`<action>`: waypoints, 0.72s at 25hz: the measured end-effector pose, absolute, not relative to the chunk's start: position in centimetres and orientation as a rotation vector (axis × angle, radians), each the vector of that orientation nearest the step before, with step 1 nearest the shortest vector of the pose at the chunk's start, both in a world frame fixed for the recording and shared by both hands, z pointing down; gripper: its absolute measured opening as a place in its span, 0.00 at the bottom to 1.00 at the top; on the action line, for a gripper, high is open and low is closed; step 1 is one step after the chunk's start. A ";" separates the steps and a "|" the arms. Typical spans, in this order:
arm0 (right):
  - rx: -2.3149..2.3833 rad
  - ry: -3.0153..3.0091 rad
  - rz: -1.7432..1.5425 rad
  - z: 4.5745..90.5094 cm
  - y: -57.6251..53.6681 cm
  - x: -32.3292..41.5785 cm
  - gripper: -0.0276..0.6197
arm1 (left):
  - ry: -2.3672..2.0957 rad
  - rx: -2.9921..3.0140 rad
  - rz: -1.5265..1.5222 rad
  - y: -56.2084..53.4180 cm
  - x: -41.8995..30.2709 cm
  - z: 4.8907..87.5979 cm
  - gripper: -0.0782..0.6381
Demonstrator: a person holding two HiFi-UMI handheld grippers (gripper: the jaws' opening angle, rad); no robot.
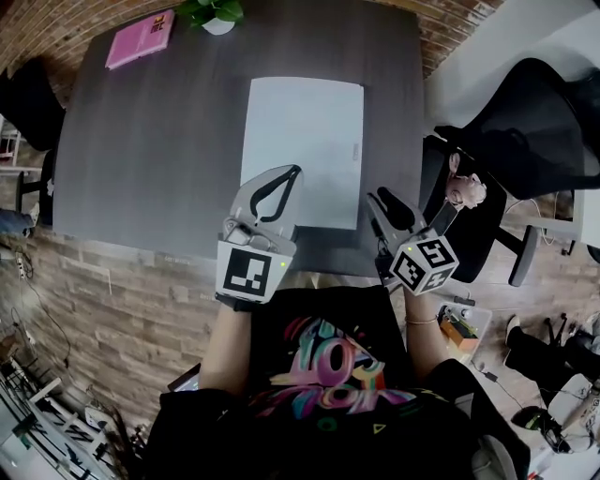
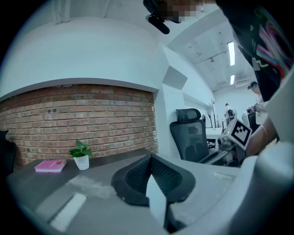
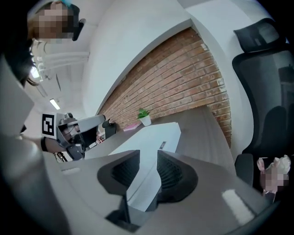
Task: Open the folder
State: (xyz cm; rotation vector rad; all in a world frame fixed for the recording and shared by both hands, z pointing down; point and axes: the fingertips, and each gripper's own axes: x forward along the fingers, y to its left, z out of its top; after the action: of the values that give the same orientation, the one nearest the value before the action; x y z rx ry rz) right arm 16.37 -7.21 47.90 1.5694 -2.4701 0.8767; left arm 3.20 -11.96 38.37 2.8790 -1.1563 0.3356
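A white folder (image 1: pixel 305 141) lies shut and flat in the middle of the grey table (image 1: pixel 159 141). My left gripper (image 1: pixel 293 172) hovers over the folder's near left corner with its jaws shut. In the left gripper view the pads of that gripper (image 2: pixel 150 160) meet at the tips, and a white sliver shows in the gap behind them; whether it is held I cannot tell. My right gripper (image 1: pixel 386 206) is open just off the folder's near right corner, at the table's near edge. In the right gripper view its jaws (image 3: pixel 148 167) stand apart with the folder (image 3: pixel 158 137) seen between them, untouched.
A pink book (image 1: pixel 141 37) and a small potted plant (image 1: pixel 216 14) sit at the table's far edge. A black office chair (image 1: pixel 530 131) stands to the right of the table. A brick wall (image 2: pixel 92 119) runs behind it.
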 end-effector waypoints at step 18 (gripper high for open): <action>1.501 -2.411 1.271 53.9 -5.9 15.6 0.24 | -1.020 2.883 0.430 -10.5 4.3 42.2 0.11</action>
State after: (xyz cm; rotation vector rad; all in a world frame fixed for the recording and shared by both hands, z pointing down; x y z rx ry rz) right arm 15.62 -5.91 53.92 1.5011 -2.4108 1.2709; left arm 4.25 -10.46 42.16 2.8826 -1.0196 0.4301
